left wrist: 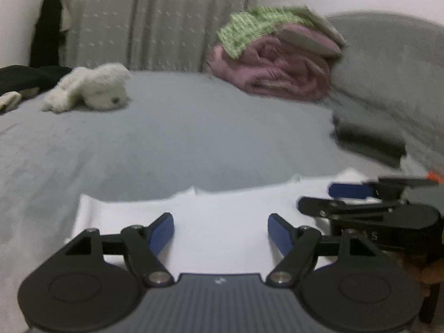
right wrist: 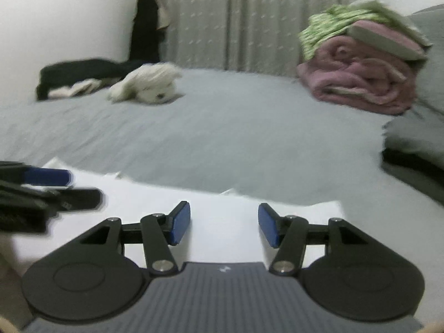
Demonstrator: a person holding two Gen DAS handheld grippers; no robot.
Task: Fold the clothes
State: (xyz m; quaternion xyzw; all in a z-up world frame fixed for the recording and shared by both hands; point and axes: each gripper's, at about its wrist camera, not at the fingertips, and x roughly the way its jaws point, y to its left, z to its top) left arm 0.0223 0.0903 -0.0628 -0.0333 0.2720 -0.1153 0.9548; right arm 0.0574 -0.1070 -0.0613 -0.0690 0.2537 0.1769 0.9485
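The white garment [left wrist: 222,222] lies flat on the grey bed [left wrist: 180,144], at its near edge. Above the garment, the 2 grippers sit side by side: left gripper [left wrist: 220,233] spread wide, gripping nothing; right gripper [right wrist: 224,223] likewise wide and empty. Far beyond the garment rests a white plush toy [left wrist: 91,87].

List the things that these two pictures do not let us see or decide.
- White garment: its near part is hidden behind the left gripper body in the left wrist view; what kind of garment it is cannot be told.
- Right gripper: its body also covers the garment's near edge in the right wrist view.
- Pink blanket stack: motion blur hides the pieces' edges.
- Dark clothes: blurred, number unclear.
- Plush toy: blurred.
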